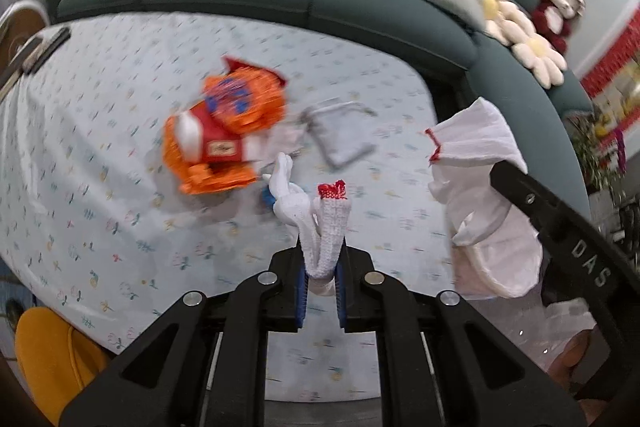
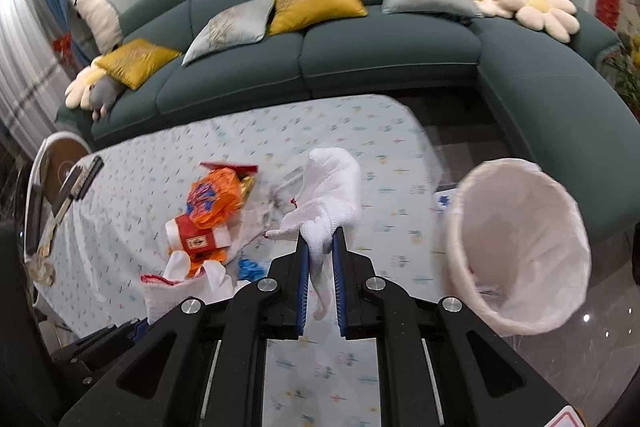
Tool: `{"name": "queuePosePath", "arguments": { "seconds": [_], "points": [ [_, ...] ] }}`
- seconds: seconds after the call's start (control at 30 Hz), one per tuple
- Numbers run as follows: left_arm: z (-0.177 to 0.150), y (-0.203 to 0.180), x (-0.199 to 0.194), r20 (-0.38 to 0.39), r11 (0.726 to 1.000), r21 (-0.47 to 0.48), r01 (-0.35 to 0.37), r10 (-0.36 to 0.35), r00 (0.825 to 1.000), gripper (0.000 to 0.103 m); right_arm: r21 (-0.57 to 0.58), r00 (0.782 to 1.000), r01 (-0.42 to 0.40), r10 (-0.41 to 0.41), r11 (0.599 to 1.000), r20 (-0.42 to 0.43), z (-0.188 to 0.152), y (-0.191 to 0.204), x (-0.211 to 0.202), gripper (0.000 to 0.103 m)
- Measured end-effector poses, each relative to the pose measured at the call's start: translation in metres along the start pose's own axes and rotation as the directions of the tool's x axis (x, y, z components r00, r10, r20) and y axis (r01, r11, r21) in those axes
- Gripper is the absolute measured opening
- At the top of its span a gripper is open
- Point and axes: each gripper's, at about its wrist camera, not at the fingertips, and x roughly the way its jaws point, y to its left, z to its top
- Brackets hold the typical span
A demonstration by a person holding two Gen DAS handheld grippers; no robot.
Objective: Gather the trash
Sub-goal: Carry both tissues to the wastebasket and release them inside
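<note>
A white knit glove is clamped in each gripper [image 1: 322,259] [image 2: 320,251]; orange wrappers [image 2: 216,203] litter the table [image 2: 360,131] beside a lined bin [image 2: 520,247].

"das" on the right hand-held gripper [image 1: 576,227].

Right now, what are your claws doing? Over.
Left claw shut on white glove. Right claw shut on another glove. Bin open, nothing blocking.

Two white gloves [image 2: 332,195], one bin [image 2: 520,247], perhaps three wrappers [image 2: 212,211].
</note>
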Motion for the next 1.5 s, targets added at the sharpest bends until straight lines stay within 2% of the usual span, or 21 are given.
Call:
{"name": "queuePosePath", "arguments": {
  "seconds": [0.37, 0.83, 1.2, 1.5],
  "points": [
    [-0.009, -0.098, -0.011, 0.03, 0.986, 0.164, 0.04, -0.046, 0.999, 0.01, 0.113, 0.995, 0.078, -0.084, 0.991, 0.052, -0.013, -0.092, -0.046, 0.011],
    [-0.011, -0.199, 0.009, 0.005, 0.947, 0.308, 0.095, -0.101, 0.995, 0.01, 0.24, 0.986, 0.154, -0.167, 0.958, 0.032, -0.035, -0.189, -0.053, 0.011],
    [-0.001, -0.259, 0.044, -0.047, 0.915, 0.379, 0.14, -0.132, 0.99, 0.011, 0.294, 0.984, 0.174, -0.174, 0.94, -0.028, -0.047, -0.23, -0.026, 0.011],
    [0.01, -0.277, 0.072, -0.111, 0.904, 0.374, 0.207, -0.178, 0.978, 0.013, 0.323, 0.982, 0.187, -0.18, 0.928, -0.052, -0.046, -0.251, -0.011, 0.011]
  ]
}}
